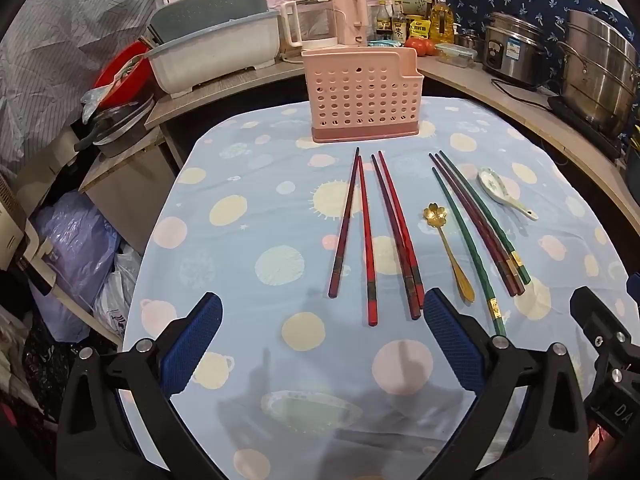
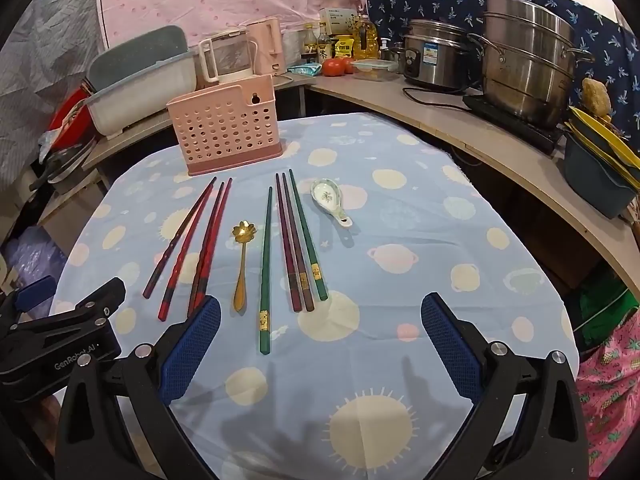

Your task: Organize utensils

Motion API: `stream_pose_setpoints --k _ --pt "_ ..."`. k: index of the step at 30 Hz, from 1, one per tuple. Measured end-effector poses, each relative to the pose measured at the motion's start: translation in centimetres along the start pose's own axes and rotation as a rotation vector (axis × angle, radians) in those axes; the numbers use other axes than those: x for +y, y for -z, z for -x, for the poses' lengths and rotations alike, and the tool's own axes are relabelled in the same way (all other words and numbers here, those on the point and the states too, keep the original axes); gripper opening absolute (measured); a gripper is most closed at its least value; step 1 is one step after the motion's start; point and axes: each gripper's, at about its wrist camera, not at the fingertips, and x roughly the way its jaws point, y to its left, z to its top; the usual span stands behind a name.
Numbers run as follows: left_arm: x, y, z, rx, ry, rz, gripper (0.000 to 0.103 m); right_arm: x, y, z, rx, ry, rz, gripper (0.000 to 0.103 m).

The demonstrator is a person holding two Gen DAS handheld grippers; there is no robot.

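Note:
A pink perforated utensil holder [image 1: 362, 98] [image 2: 226, 126] stands at the table's far edge. Before it lie several red chopsticks [image 1: 370, 236] [image 2: 188, 248], a gold flower spoon [image 1: 450, 252] [image 2: 241, 264], green and dark red chopsticks [image 1: 480, 228] [image 2: 294, 240] and a white ceramic spoon [image 1: 500, 190] [image 2: 330, 200]. My left gripper [image 1: 322, 316] is open and empty, above the near ends of the red chopsticks. My right gripper [image 2: 320, 316] is open and empty, near the ends of the green and dark red chopsticks.
The table has a blue spotted cloth [image 1: 260, 208] [image 2: 420, 240]. A counter behind holds a dish rack [image 1: 216, 52], kettles [image 1: 332, 20], bottles, a rice cooker [image 2: 436, 56] and steel pots [image 2: 528, 60]. Bags [image 1: 76, 248] lie on the floor to the left.

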Motion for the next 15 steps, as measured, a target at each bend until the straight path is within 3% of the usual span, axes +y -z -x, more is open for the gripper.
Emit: stream_pose_setpoints --k 15 --pt "0.02 0.26 -0.14 -0.001 0.001 -0.001 0.096 -0.03 -0.06 0.13 -0.003 -0.002 -0.002 0.097"
